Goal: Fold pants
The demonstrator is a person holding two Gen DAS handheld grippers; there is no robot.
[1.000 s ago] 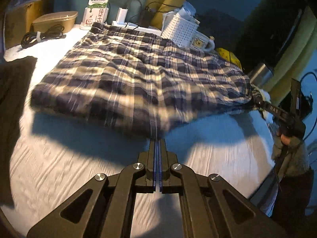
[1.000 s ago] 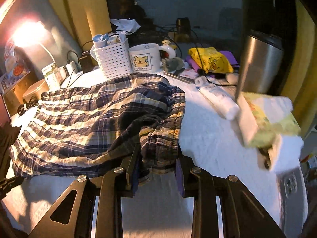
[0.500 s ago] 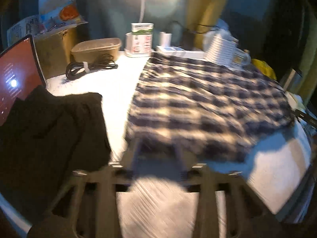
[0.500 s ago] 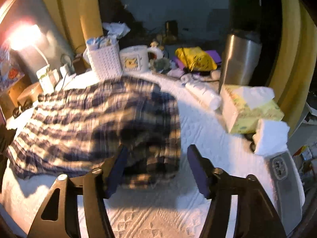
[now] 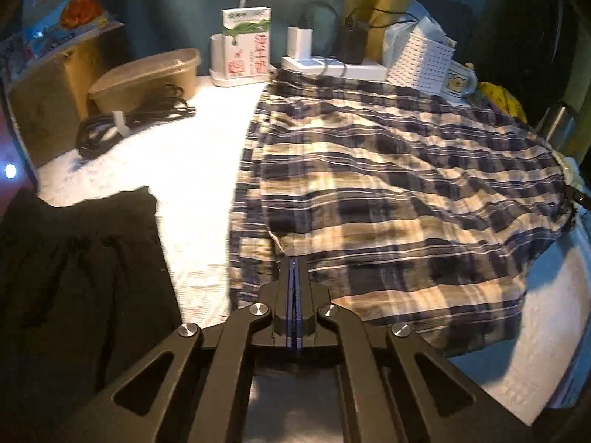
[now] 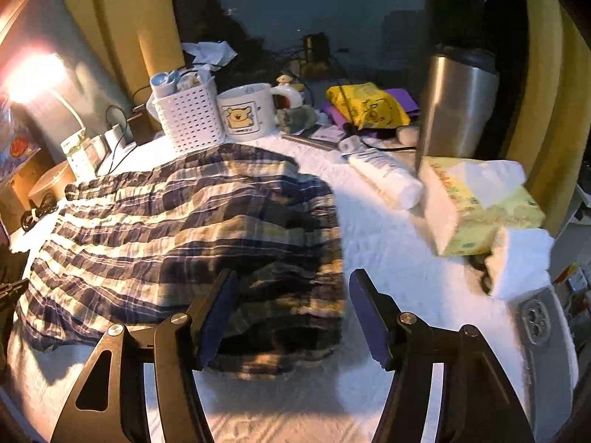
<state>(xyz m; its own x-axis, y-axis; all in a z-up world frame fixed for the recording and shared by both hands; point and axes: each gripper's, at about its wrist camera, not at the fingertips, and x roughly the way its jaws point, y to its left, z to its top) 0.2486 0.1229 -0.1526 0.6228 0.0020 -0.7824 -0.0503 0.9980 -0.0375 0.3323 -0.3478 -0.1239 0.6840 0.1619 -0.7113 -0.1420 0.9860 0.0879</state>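
On the white desk point(image 6: 388, 258) the plaid pants point(image 5: 388, 199) lie spread out, folded over so that the waistband end sits by the right gripper point(image 6: 291, 317) and the other end by the left gripper point(image 5: 293, 277). From the left wrist view, the left gripper has its fingers pressed together over the near edge of the pants, beside a raised crease; whether cloth is caught between them cannot be told. Its jaws have just been closing. From the right wrist view, the right gripper stands spread wide, its fingers clear of the cloth, with the bunched waistband corner of the pants lying between and just ahead of them; nothing is pinched.

Beside the pants, on the left gripper's side, a black garment point(image 5: 74, 277) lies on the desk, apart from the plaid. Past the pants' far edge stand a white basket point(image 6: 188, 118) and a bear mug point(image 6: 245, 112), both near the cloth; the basket is close to touching it. Left of the basket along that far edge are a power strip point(image 5: 332, 68) with chargers, a milk carton point(image 5: 245, 42), a tan bowl point(image 5: 147, 74) and a coiled black cable point(image 5: 125, 122). Right of the pants, well apart, lie a white tube point(image 6: 388, 177), a tissue box point(image 6: 480, 206) and a steel tumbler point(image 6: 458, 103)
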